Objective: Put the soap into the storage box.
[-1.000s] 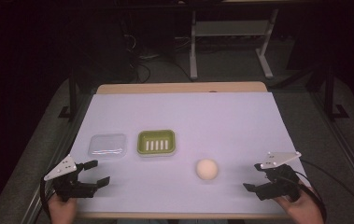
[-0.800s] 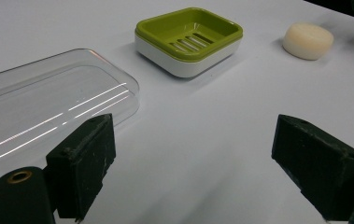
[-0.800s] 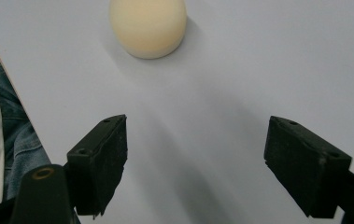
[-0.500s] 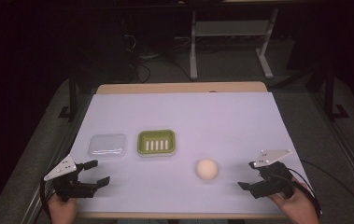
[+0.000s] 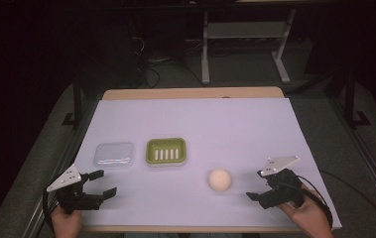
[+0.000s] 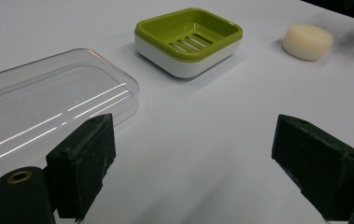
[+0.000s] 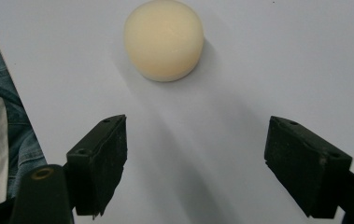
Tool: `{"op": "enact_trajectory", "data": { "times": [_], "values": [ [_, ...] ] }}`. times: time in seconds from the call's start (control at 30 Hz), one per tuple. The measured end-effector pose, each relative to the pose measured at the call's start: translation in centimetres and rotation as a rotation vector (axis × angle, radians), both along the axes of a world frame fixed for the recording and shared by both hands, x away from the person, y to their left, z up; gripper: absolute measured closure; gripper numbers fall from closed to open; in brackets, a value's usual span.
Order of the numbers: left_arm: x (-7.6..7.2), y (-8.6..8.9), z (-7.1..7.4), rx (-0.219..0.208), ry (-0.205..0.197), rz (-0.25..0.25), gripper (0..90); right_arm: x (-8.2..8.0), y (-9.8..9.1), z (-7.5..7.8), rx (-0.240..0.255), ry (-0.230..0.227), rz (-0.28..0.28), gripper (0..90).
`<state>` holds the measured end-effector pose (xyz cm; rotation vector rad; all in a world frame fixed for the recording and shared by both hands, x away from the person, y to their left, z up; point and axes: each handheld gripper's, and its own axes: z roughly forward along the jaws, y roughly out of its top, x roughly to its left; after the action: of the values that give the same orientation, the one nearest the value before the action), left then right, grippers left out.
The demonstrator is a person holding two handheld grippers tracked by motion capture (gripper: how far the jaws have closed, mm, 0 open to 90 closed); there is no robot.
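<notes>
Your left claw point(image 5: 101, 184) hangs wide open and empty near the bench's point(image 5: 235, 124) front left corner, just short of the clear lid point(image 5: 113, 153). Your right claw point(image 5: 256, 191) gapes empty too, near the front right corner, facing the soap point(image 5: 219, 179); the green dish point(image 5: 165, 151) sits between lid and soap.

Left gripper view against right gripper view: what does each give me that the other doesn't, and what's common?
Left gripper view alone: the clear plastic lid and the empty green soap dish, standing apart. Right gripper view alone: denim by the table edge, with the table's white surface close up. Both: the cream soap bar, untouched, and open jaws.
</notes>
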<state>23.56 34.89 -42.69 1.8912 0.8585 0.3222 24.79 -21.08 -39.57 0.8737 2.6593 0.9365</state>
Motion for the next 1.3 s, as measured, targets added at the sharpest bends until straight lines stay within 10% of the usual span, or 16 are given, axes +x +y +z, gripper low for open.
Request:
{"op": "enact_trajectory", "data": {
  "times": [1.3],
  "values": [
    [-0.1,0.2,0.1,-0.004,-0.009,0.001,12.8,2.6,5.2,0.4,-0.072,0.024,0.105,17.1]
  ]
}}
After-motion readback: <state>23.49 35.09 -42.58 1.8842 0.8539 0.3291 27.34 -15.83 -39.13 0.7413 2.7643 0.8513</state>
